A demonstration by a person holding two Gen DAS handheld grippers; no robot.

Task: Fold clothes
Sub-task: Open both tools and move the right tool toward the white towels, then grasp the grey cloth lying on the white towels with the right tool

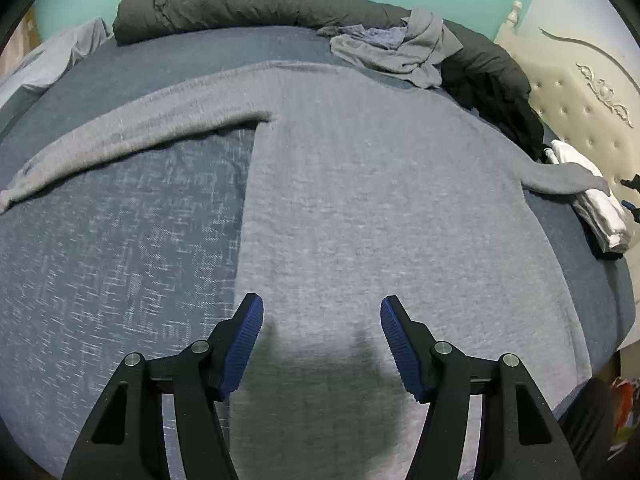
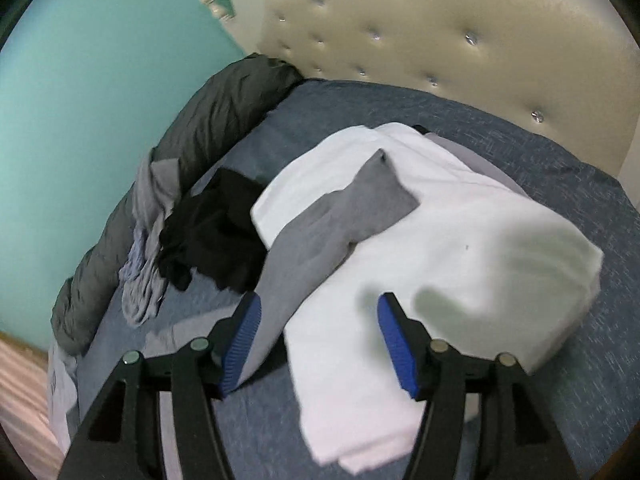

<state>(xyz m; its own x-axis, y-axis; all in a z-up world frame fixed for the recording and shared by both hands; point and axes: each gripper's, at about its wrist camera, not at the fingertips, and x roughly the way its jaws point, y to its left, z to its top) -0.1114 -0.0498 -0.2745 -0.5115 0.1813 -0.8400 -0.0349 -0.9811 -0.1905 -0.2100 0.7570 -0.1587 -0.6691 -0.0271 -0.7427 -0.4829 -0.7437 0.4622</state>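
A grey long-sleeved sweater (image 1: 360, 184) lies spread flat on the blue bedsheet (image 1: 120, 248), one sleeve stretched out to the left. Its other sleeve (image 2: 332, 216) runs off to the right and rests on a stack of folded white clothes (image 2: 460, 248). My left gripper (image 1: 322, 312) hovers open over the sweater's lower body, near its left edge, with nothing between the blue pads. My right gripper (image 2: 319, 310) is open above the sleeve and the white stack, and its pads press on nothing.
A rolled dark grey duvet (image 1: 240, 4) lies along the far side of the bed by the teal wall. A crumpled light grey garment (image 1: 400, 52) and a black garment (image 2: 216, 232) sit beside it. The cream tufted headboard (image 2: 440, 40) bounds the bed on the right.
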